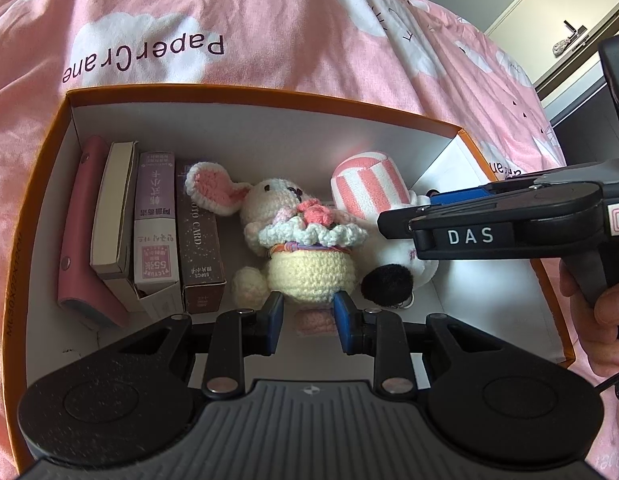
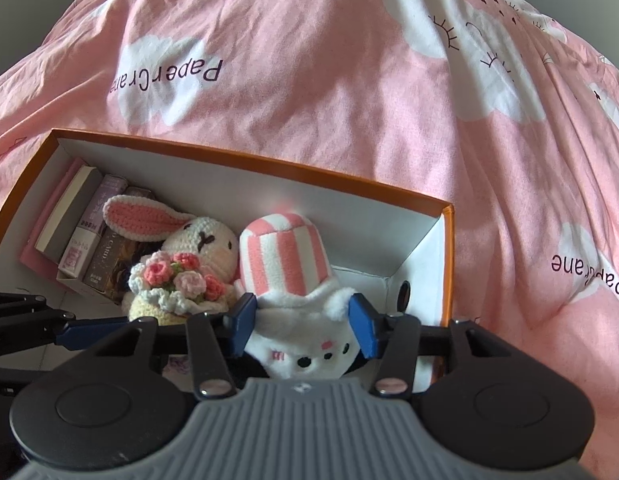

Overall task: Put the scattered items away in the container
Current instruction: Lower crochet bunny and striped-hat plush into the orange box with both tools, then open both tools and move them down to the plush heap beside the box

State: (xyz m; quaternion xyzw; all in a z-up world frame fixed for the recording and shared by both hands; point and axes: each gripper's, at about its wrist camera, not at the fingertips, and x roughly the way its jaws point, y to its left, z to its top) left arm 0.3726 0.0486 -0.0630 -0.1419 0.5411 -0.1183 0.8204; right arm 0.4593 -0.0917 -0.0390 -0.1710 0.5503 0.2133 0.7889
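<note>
Both toys already inside orange box [image 2: 449, 264]. My left gripper [image 1: 309, 316] narrowly pinches crochet rabbit [image 1: 305, 256] at base. My right gripper [image 2: 305, 326], jaws half-spread, brackets plush dog [image 2: 305, 344] at 6 o'clock; contact unclear. I'd settle dog flat beside rabbit, then lift clear.

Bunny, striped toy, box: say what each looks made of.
Bunny: crocheted yarn, matte; the stitch loops show. Striped toy: soft fleece plush, fuzzy nap, likely stuffed. Box: cardboard, it seems; thin flat walls, orange outside, plain white inside.
</note>
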